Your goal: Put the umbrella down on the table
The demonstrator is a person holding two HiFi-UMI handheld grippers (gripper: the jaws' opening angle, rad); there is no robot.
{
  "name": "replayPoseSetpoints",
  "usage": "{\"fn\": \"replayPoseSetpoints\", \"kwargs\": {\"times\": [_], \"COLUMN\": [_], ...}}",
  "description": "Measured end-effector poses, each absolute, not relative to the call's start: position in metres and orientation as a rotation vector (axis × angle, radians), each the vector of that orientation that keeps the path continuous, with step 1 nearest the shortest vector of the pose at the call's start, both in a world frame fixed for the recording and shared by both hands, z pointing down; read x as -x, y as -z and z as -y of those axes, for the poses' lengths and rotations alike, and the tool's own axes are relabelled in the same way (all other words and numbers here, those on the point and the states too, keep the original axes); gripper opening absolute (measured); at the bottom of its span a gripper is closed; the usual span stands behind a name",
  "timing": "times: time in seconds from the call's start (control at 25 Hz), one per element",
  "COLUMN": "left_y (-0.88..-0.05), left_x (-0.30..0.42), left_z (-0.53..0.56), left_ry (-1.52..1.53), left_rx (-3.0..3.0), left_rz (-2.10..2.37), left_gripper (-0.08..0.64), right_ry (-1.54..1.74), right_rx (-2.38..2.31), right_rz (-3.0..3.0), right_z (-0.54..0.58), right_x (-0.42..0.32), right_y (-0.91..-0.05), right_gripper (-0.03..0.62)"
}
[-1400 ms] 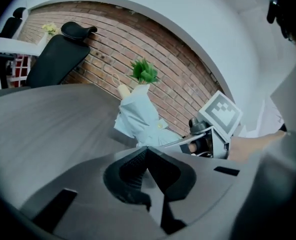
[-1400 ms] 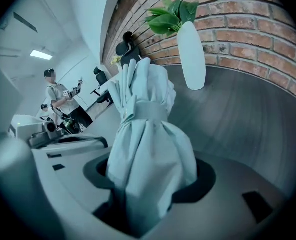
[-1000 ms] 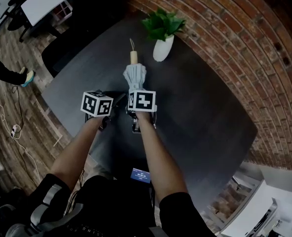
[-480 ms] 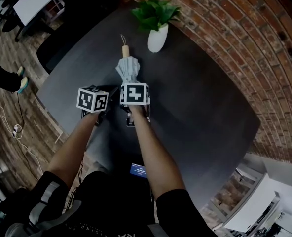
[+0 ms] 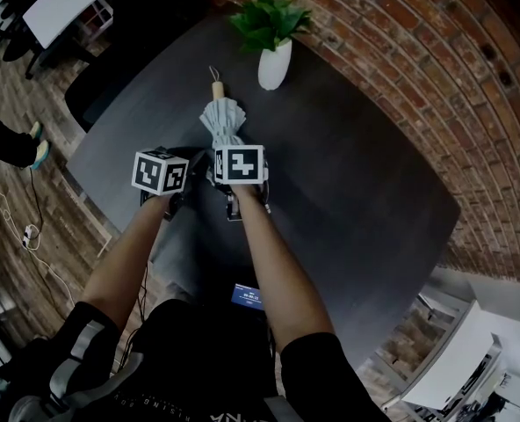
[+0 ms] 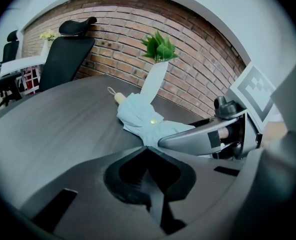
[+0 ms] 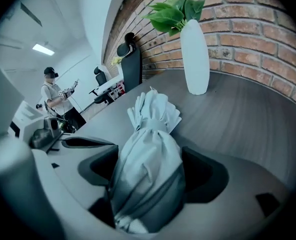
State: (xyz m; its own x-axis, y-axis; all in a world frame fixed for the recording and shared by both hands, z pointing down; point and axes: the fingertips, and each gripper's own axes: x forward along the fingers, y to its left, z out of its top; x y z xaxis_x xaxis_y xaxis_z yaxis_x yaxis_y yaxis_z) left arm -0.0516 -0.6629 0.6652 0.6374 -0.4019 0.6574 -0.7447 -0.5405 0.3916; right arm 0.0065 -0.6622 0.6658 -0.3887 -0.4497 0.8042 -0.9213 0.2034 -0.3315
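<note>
Left gripper (image 6: 150, 176): near edge of the table, just beside the right one at its 9 o'clock; jaws closed together, nothing between them.
Right gripper (image 7: 147, 179): jaws opening; the umbrella's near end lies between them, with dark gaps showing on both sides.
Umbrella (image 5: 220, 123): folded, pale blue-grey, lying on the table and running from the right gripper toward 12 o'clock; wooden handle (image 5: 215, 90) at the far end.
Table (image 5: 357, 192): dark grey, wood-grained.
Vase (image 5: 273, 62): white, upright, at 1 o'clock beyond the handle, apart from it, holding a green plant (image 5: 265, 21).
Brick wall (image 5: 418, 69): behind the vase.
</note>
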Motion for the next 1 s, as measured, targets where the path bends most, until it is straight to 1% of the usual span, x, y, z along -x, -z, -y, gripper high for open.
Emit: {"fn": "replayPoseSetpoints", "kwargs": {"times": [0.32,0.52,0.76,1.0], "left_y": [-0.642,-0.624,-0.592,-0.555], "left_x": [0.053,0.057,0.058,0.055], "left_z": [0.636,0.619,0.599,0.575], "left_ry": [-0.654,-0.634,-0.641,-0.570], "left_rx": [-2.230,-2.255,-2.355,-2.449], "left_rz": [0.904,0.919,0.888,0.878], "left_gripper": [0.003,0.003,0.003,0.003], "right_ry": [-1.002,-1.001,-0.950,-0.863], "right_rx": [-1.312,-1.331,-1.349,-1.299], "right_rz": [1.981,2.013,2.089,2.190], "right_z": [0.654,0.641,0.625,0.599], "right_x": [-0.014,-0.016,-0.014,-0.010], "right_y": [-0.637,-0.620,-0.587,-0.556], "right_gripper": [0.370,0.370,0.368,0.367]}}
